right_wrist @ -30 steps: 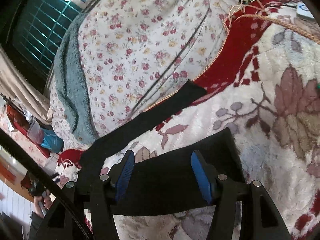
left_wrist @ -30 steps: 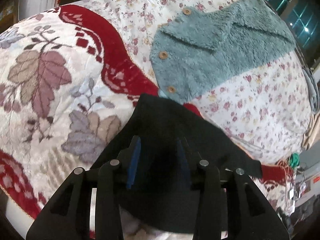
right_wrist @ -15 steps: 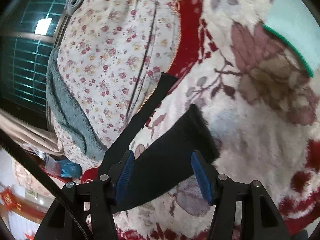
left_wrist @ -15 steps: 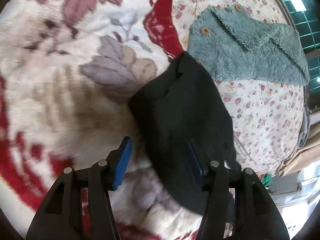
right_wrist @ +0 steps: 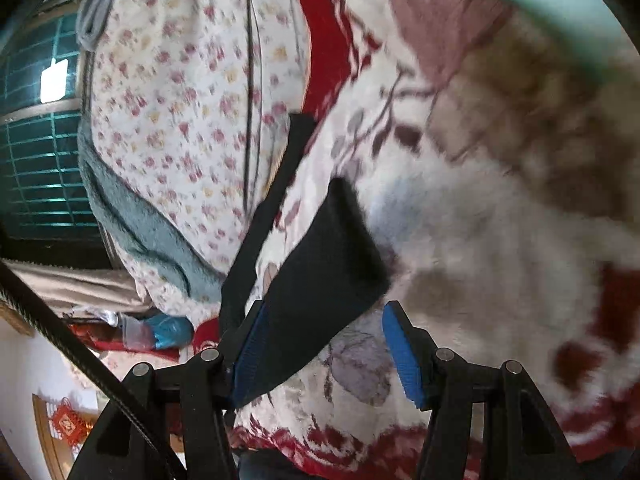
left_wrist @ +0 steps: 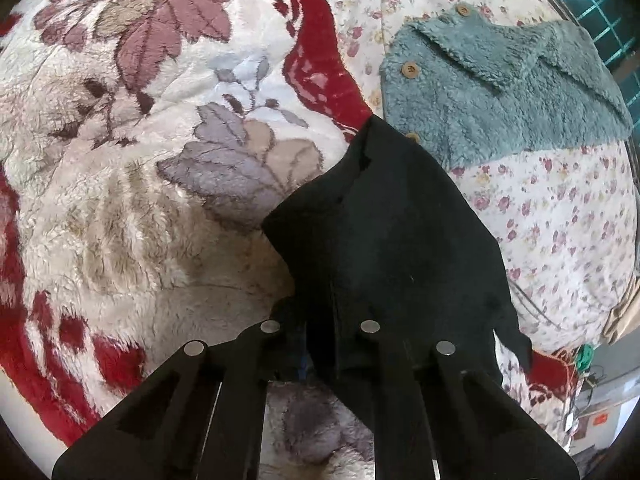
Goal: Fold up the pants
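The black pants (left_wrist: 392,232) lie on a plush red and cream leaf-pattern blanket (left_wrist: 132,184). In the left wrist view my left gripper (left_wrist: 320,344) is shut on the near edge of the pants, its pads hidden in the cloth. In the right wrist view my right gripper (right_wrist: 324,348) is open, blue pads apart; one black pant leg (right_wrist: 320,276) lies between and just beyond the fingers, and the other leg (right_wrist: 272,196) stretches away beside it.
A teal fleece garment (left_wrist: 500,88) with wooden buttons lies on a floral sheet (left_wrist: 560,216) just beyond the pants. It shows in the right wrist view (right_wrist: 132,216) at the left. Room clutter and a window (right_wrist: 36,148) lie past the bed edge.
My left gripper has closed on the pants edge; it was open half a second ago. My right gripper stays open and the view has swung, the pant leg now nearer its left finger.
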